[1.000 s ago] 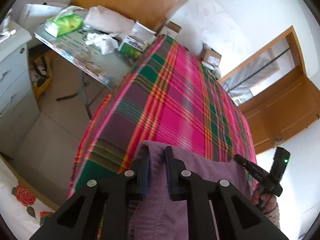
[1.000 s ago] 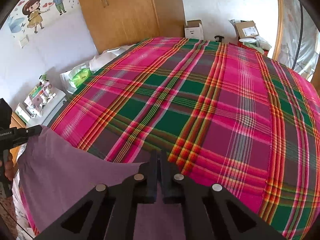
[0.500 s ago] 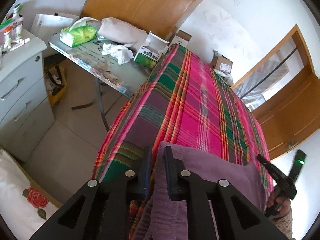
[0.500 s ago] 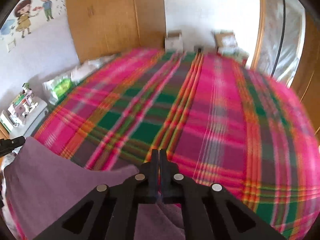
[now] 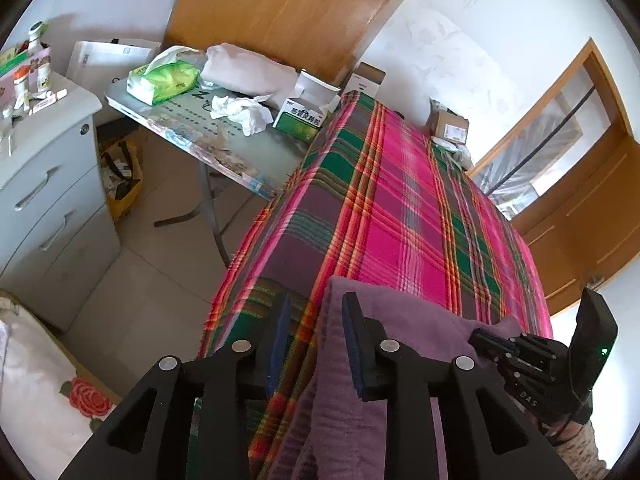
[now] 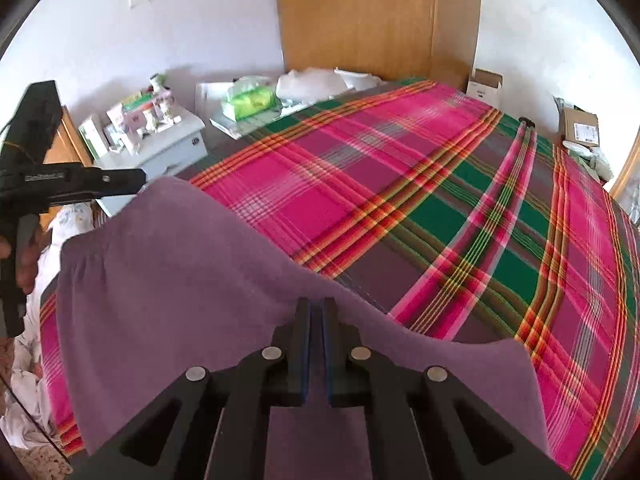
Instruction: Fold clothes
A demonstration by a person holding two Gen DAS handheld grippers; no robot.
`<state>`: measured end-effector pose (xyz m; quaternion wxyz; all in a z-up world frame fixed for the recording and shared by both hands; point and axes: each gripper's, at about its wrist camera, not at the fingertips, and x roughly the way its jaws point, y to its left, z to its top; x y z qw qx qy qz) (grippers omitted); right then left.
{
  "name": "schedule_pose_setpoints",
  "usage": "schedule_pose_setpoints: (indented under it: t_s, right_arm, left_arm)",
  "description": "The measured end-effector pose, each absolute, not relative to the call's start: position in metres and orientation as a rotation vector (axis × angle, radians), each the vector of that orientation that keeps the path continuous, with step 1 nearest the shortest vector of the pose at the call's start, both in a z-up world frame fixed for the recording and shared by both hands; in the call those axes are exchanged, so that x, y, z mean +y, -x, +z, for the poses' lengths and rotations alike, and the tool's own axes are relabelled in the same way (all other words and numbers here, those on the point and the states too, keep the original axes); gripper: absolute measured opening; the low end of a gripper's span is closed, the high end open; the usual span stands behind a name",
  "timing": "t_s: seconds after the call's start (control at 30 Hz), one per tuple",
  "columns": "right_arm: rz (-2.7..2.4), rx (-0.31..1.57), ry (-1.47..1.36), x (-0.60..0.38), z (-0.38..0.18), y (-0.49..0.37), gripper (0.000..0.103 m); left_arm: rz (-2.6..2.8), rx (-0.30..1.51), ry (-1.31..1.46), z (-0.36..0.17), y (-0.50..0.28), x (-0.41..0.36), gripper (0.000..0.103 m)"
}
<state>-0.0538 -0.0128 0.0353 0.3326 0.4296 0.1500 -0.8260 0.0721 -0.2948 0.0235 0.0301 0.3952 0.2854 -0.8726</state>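
Observation:
A purple garment [image 6: 180, 280] lies spread over the near corner of a bed covered by a pink, green and orange plaid sheet [image 6: 400, 200]. My right gripper [image 6: 317, 308] is shut on the garment's near edge, and purple cloth shows between its pads. In the left wrist view the garment [image 5: 400, 312] hangs off the bed's corner. My left gripper [image 5: 316, 312] has its jaws opening. The cloth's edge runs between them beside the right finger [image 5: 354, 332], clear of the left pad. Each gripper shows in the other's view: the left gripper [image 6: 120, 178] and the right gripper [image 5: 480, 338].
A folding table [image 5: 192, 132] beside the bed bears a green tissue pack, crumpled tissue and boxes. A white drawer cabinet [image 5: 48, 184] stands at the left. A wooden wardrobe [image 6: 360, 20] is behind the bed. Cardboard boxes [image 5: 448, 128] sit past the bed's far end.
My left jaws have parted and no longer pinch the purple cloth. My right gripper has moved and rolled while still gripping, and more of the garment now lies on the bed.

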Motion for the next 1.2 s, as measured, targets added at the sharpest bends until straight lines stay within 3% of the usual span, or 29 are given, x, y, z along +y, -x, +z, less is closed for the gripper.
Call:
schedule_pose_setpoints:
  t_s: [0.37,0.47,0.73,1.03,1.2]
  right_arm:
    - [-2.1,0.416,-1.144,-0.053,0.04,0.041,0.005]
    - [-2.122,0.389,-1.165,-0.054,0.039,0.043,0.006]
    - [-2.122,0.307,-1.155,-0.067,0.048,0.043,0.006]
    - [-2.124,0.373,-1.202,-0.091,0.039,0.042,0.006]
    - [-2.143,0.279,-1.21,-0.079,0.048,0.036,0.015]
  left_arm:
    - [-2.733,0.872,-1.221,0.033,-0.084,-0.283,0.032]
    - [-2.729,0.847,-1.242,0.03,-0.085,-0.279,0.038]
    - [-2.723,0.833,-1.267,0.027,-0.093,-0.275,0.038]
    - [-2.706,0.851,-1.271,0.026,-0.11,-0.281,0.038]
    - [-2.704,0.877,-1.25,0.026,-0.122,-0.286,0.044]
